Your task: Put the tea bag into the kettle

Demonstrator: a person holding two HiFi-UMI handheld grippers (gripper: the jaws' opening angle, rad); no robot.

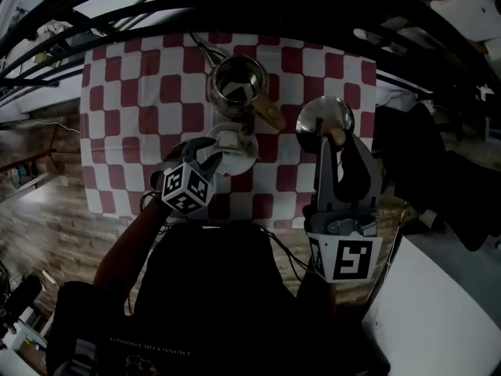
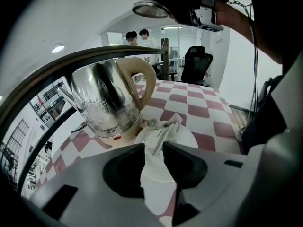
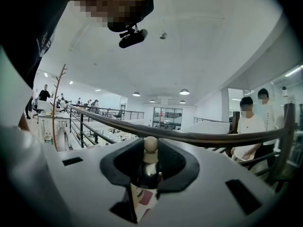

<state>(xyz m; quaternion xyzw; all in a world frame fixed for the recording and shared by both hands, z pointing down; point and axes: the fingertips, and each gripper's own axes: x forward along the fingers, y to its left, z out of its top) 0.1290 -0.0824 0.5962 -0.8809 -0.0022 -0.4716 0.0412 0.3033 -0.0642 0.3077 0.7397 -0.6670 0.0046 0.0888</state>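
Tools: left tool (image 2: 154, 148) half-open and empty above tea bag (image 2: 163, 131); right tool (image 3: 150, 149) tight on kettle lid (image 1: 317, 116) knob.

The right gripper (image 3: 150, 151) is seen closed on the cream knob (image 3: 150, 144) of a shiny metal lid (image 3: 147, 171), which is held between the jaws. A patch of red-and-white checked cloth (image 3: 143, 197) is glimpsed in the gap beneath. A dark railing (image 3: 203, 137) is seen running across behind. Two people (image 3: 250, 124) in white tops are seen at the right, and a small black camera (image 3: 132, 38) is seen overhead.
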